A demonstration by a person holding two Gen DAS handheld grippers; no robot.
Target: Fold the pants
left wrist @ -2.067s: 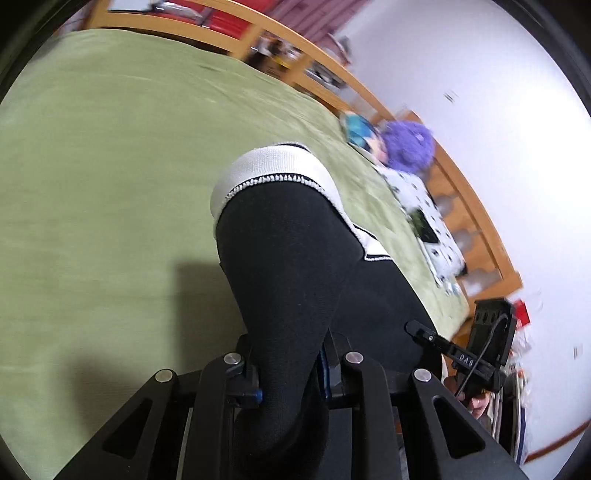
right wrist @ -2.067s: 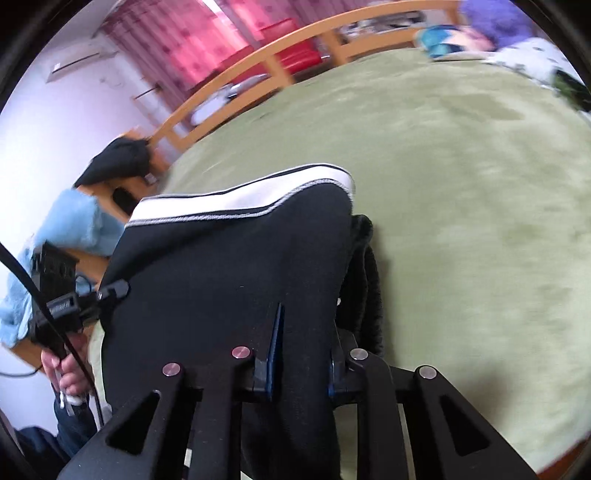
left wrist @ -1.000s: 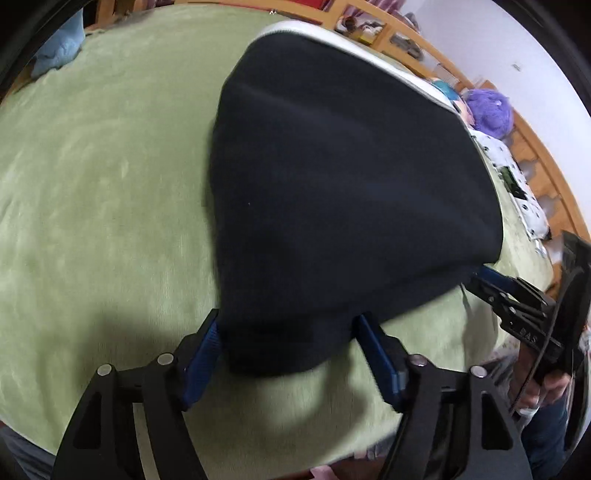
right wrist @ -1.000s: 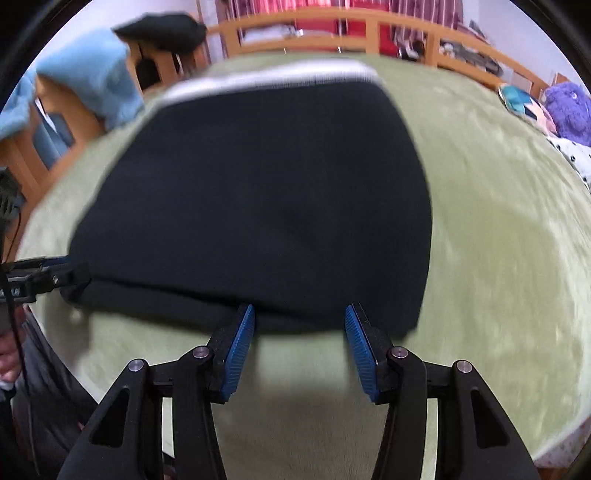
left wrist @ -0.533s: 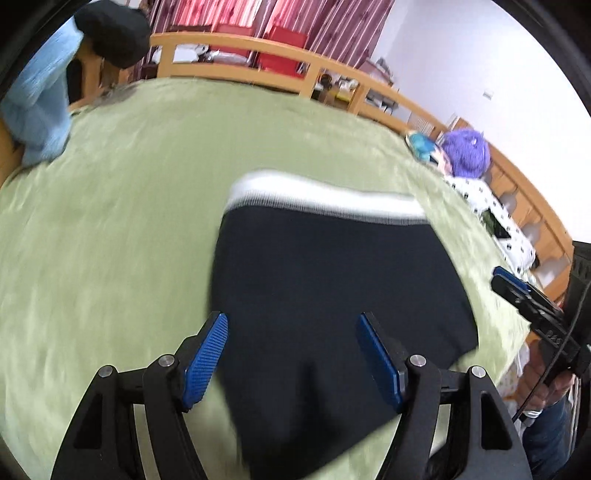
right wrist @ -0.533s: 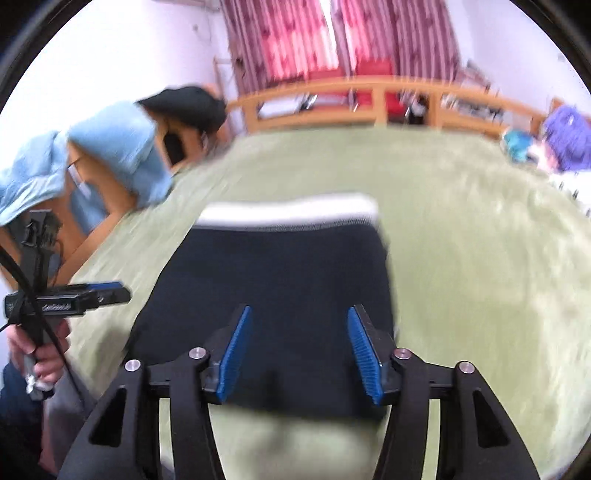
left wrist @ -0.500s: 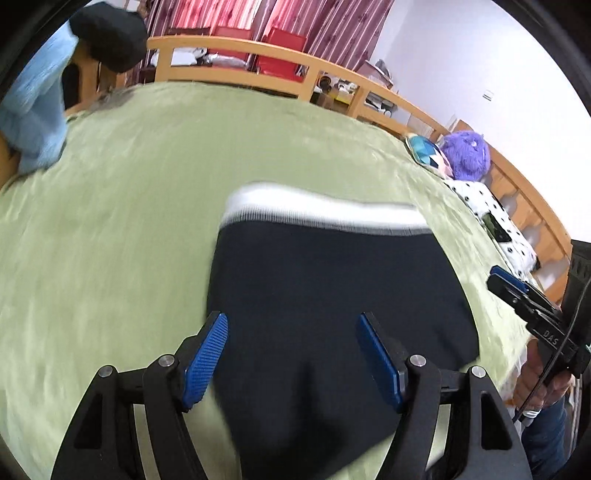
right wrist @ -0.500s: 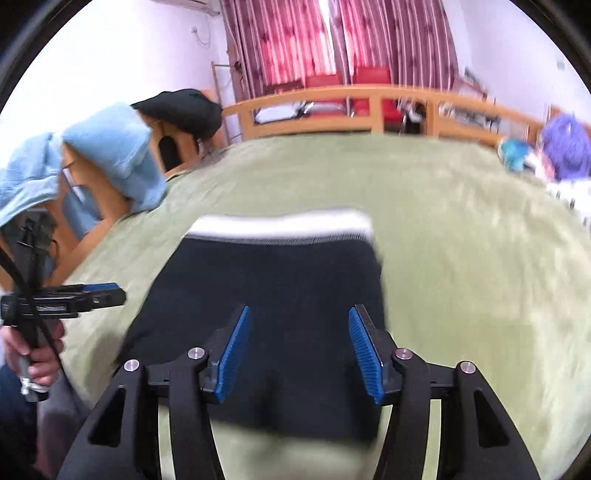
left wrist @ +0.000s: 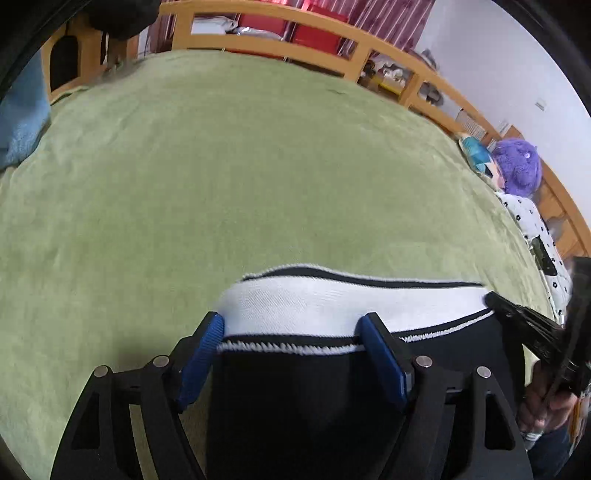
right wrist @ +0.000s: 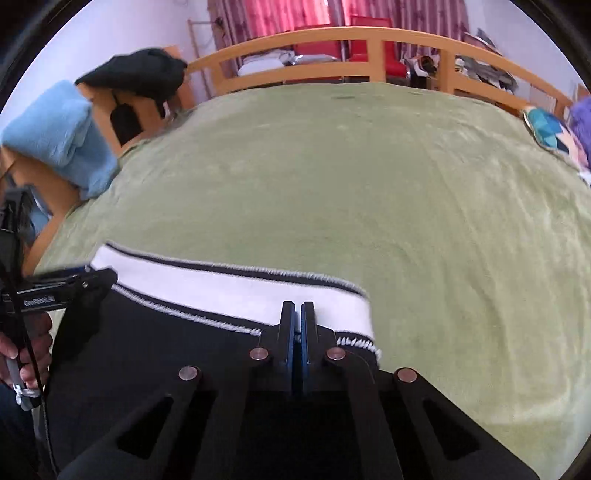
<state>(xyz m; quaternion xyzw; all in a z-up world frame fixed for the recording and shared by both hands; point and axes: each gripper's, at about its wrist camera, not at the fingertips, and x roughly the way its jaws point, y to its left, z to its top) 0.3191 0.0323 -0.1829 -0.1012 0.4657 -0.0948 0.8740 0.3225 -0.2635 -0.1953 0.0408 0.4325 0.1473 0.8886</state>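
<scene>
Black pants (left wrist: 332, 406) with a white waistband (left wrist: 332, 306) lie folded on a green blanket (left wrist: 221, 166). My left gripper (left wrist: 291, 332) is open, its blue pads straddling the waistband's left end. My right gripper (right wrist: 296, 321) has its jaws closed together over the waistband (right wrist: 221, 288) near its right end; whether cloth is pinched between them is not visible. The right gripper also shows in the left wrist view (left wrist: 532, 328), and the left gripper in the right wrist view (right wrist: 62, 288). The pants' near part is hidden under the grippers.
A wooden bed rail (right wrist: 332, 70) runs along the far edge. A blue towel (right wrist: 66, 136) and a dark garment (right wrist: 136, 74) hang at the left. A purple plush (left wrist: 517, 166) and a spotted cloth (left wrist: 535, 236) lie at the right. Red chairs (left wrist: 295, 29) stand behind.
Both grippers let go of the pants, laid flat on the blanket, then moved forward to the waistband. The right jaws have closed; the left stay open.
</scene>
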